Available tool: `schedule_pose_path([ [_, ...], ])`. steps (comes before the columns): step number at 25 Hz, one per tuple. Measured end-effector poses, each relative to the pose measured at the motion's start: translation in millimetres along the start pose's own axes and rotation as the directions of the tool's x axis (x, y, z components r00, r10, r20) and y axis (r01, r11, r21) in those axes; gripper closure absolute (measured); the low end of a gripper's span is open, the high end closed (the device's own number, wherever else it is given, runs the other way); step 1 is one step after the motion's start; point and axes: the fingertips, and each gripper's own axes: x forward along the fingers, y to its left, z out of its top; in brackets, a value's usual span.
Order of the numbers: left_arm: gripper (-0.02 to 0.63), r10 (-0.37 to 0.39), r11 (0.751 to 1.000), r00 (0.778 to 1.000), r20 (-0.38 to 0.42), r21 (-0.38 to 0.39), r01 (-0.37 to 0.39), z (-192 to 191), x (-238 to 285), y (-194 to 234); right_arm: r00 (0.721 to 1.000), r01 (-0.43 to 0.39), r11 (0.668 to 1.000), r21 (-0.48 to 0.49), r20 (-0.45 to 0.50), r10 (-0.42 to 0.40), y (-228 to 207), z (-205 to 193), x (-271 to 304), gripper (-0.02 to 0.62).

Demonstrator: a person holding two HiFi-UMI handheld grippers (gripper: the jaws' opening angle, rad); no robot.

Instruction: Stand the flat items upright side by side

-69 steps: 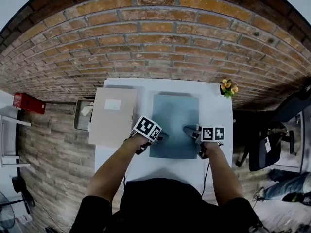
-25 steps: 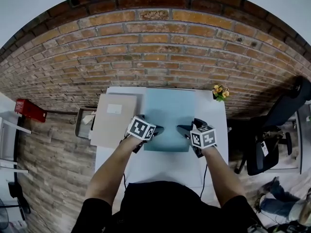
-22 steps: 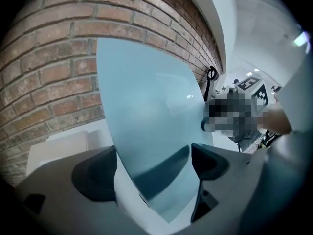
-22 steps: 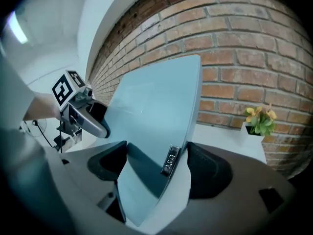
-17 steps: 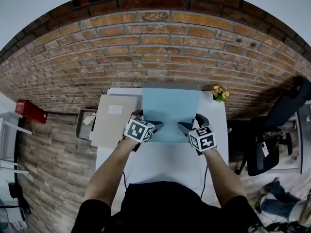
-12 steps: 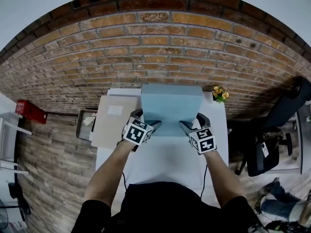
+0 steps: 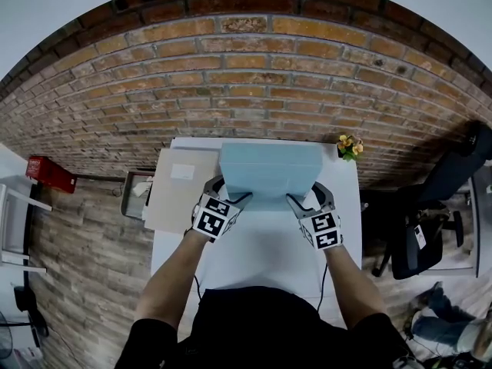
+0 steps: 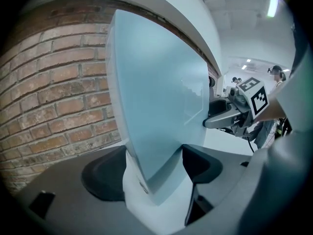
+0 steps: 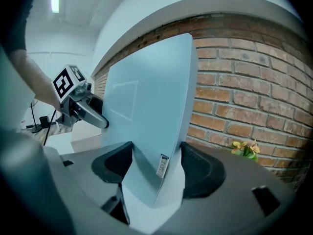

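L gripper (image 8: pixel 154 166) is holding the blue box (image 7: pixel 269 171) by its left side. The box edge sits btw the 2 dark pads & they press on it. Its jaws have just been closing in on that edge. R gripper (image 9: pixel 154 166) does the same on the right side: pads tight on the box, jaws just been closing too. A small label (image 9: pixel 162 165) is stuck on the box edge, right by the R pads.

The blue box is big, flat & thin. It's tipped up w/ its wide face to the person. It's over the far part of the white table (image 7: pixel 261 256), close to the brick wall (image 7: pixel 246 75). Can't tell if its low edge touches the table top.

A tan box (image 7: pixel 178 191), also flat, lies down on the table's left side. It's just beside the blue one & pokes out a bit over the table's left edge. Little yellow flowers (image 7: pixel 348 146) sit at the far right corner, near the blue box but not touching.
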Motion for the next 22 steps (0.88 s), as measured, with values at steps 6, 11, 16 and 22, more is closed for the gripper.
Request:
schedule_pose_path([
  [6, 0.227, 0.014, 1.0, 1.0, 0.001, 0.012, -0.014, -2, -5, -3, 0.999, -0.038, 0.999, 0.019, -0.015, 0.038, 1, -3, -5, 0.289],
  [11, 0.227, 0.037, 0.999, 0.999, -0.015, 0.014, -0.037, -7, -9, -10, 0.996, -0.085, 0.995, 0.058, -0.013, 0.086, 3, -8, -11, 0.291],
  [16, 0.227, 0.049, 0.999, 0.998, -0.036, 0.007, -0.049, -12, -13, -13, 0.992, -0.127, 0.99, 0.065, -0.02, 0.128, 6, -11, -14, 0.29],
  [22, 0.227, 0.091, 0.996, 0.995, -0.036, -0.016, -0.092, -13, -16, -14, 0.988, -0.157, 0.985, 0.066, 0.009, 0.157, 0, -2, -20, 0.277],
])
